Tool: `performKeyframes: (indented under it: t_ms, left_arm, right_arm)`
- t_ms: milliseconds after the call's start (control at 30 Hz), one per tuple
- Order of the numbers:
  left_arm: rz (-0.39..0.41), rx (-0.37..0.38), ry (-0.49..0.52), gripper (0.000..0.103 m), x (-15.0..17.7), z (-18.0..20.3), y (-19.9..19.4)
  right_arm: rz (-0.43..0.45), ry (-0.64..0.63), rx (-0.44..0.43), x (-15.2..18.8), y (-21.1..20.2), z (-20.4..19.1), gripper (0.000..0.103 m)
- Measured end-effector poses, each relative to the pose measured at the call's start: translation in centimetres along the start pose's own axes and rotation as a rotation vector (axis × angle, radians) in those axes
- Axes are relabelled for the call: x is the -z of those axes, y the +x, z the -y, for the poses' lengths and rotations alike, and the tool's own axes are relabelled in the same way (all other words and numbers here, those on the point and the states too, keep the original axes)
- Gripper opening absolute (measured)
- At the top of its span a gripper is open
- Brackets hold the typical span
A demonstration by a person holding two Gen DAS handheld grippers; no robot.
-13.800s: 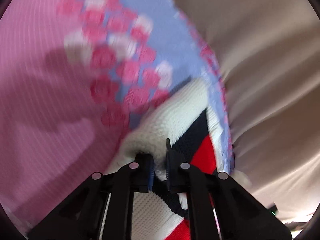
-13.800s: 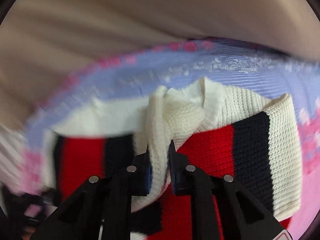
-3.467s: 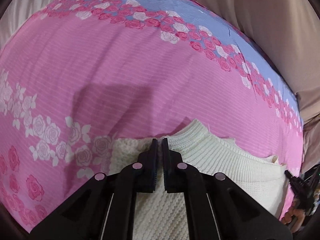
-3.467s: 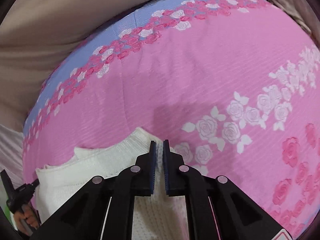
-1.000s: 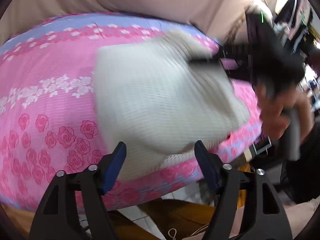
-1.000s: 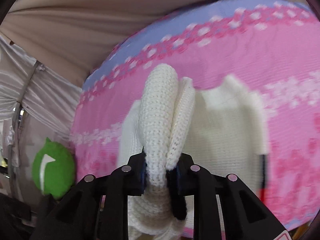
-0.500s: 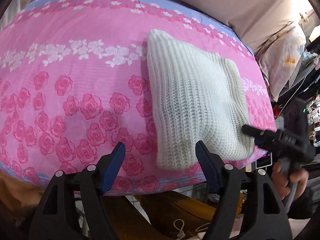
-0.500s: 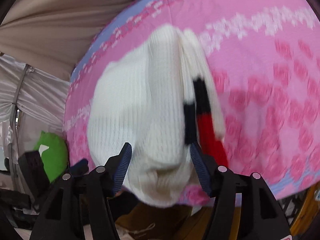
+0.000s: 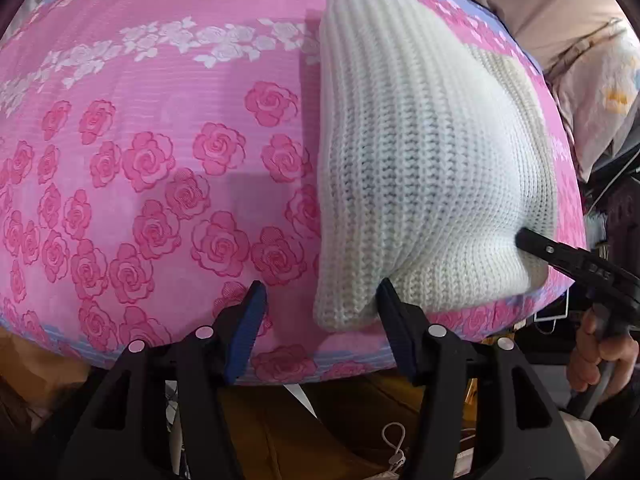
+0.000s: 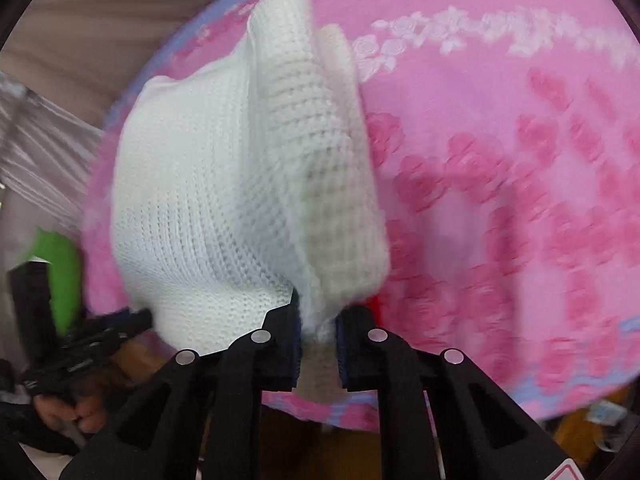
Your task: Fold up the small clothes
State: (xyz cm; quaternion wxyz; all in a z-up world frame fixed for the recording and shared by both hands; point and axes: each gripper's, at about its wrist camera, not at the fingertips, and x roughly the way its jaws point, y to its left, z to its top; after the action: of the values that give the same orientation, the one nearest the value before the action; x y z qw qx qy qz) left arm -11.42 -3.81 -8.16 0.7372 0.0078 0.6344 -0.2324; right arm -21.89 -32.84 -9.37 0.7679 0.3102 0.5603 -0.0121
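Fingers (image 10: pixel 292 344) of my right gripper (image 10: pixel 318 340) close on the folded white knitted sweater's (image 10: pixel 208 200) near edge; left gripper (image 9: pixel 320 320), part open, is closing around its corner.

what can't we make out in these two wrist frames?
- Right wrist: motion blur smears the bedspread and sweater.
- Right wrist: sweater's red part mostly hidden under white folds.
- Left wrist: right gripper tip buried in knit; fingers unseen.
- Left wrist: left gripper closing; contact with the sweater's corner unclear.
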Motion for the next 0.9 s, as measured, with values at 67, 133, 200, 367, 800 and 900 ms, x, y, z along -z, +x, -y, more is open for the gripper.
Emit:
performKeyframes:
  t_ms: [67, 133, 200, 367, 800, 900]
  left_arm:
    - [0.039, 0.021, 0.005, 0.054, -0.1, 0.2, -1.5]
    - [0.088, 0.068, 0.011, 0.056, -0.2, 0.5, -3.8]
    - [0.148, 0.135, 0.003, 0.064, -1.0, 0.8, -6.3]
    - [0.224, 0.138, -0.031, 0.070, -5.2, 1.8, -6.7]
    - [0.111, -0.033, 0.021, 0.063, -8.2, 1.2, 0.8]
    - [0.123, -0.047, 0.036, 0.063, -7.9, 1.6, 0.0]
  right_arm:
    - [0.014, 0.012, -0.028, -0.4, -1.6, -0.2, 0.022]
    - [0.036, 0.019, -0.044, -0.7, -3.7, -0.2, 0.029]
    - [0.078, 0.012, -0.041, -1.4, -6.1, -0.1, 0.034]
    - [0.147, 0.003, -0.087, -5.3, -7.5, -0.5, 0.051]
    - [0.105, -0.092, 0.121, -9.9, 0.6, -2.0, 0.014]
    - [0.117, 0.018, 0.007, -9.6, -0.4, -0.5, 0.017]
